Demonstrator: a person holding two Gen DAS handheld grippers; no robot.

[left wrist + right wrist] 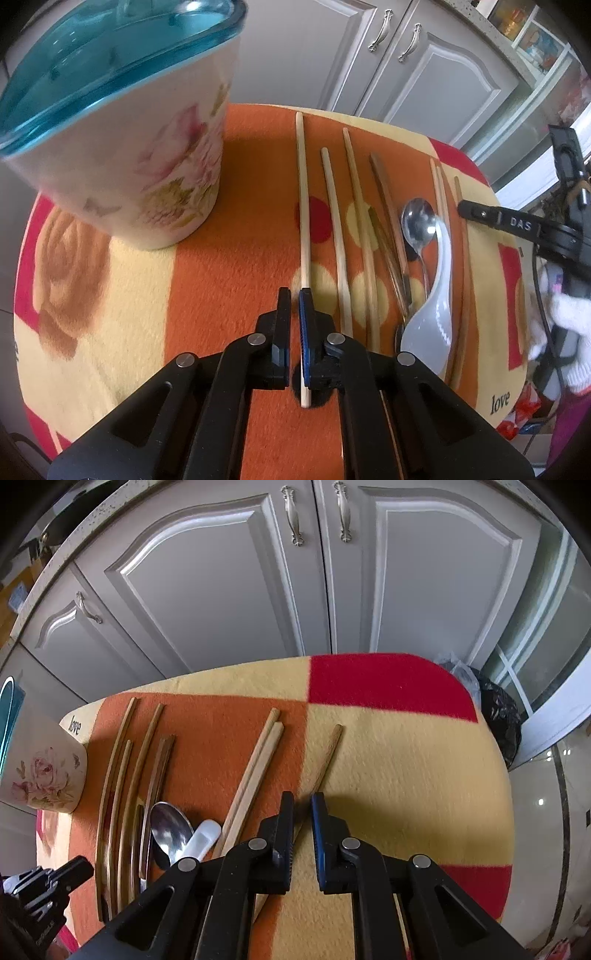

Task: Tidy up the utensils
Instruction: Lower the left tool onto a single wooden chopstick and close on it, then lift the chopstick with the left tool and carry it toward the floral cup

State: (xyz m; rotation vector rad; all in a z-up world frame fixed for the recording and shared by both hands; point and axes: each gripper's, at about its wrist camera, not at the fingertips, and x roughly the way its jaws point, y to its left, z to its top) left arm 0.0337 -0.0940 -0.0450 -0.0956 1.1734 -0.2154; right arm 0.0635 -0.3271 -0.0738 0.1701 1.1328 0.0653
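left gripper (295, 295) clenched on pale wooden chopstick (303, 206), leftmost of the row lying on orange, yellow and red blanket (207, 295) beside floral ceramic pot with teal glass lid (155, 166). right gripper (302, 801) nipping brown wooden chopstick (328, 753), apart from the others.

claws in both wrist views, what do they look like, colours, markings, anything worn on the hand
Both are black plastic scissor-style linkages with silver pivot pins. On the left claw and the right claw, the right-hand finger carries a blue ribbed pad; the other finger is black. In the left wrist view, the right claw's arm bears white lettering "DAS", a black cable runs below it, and the hand wears a white knit glove.
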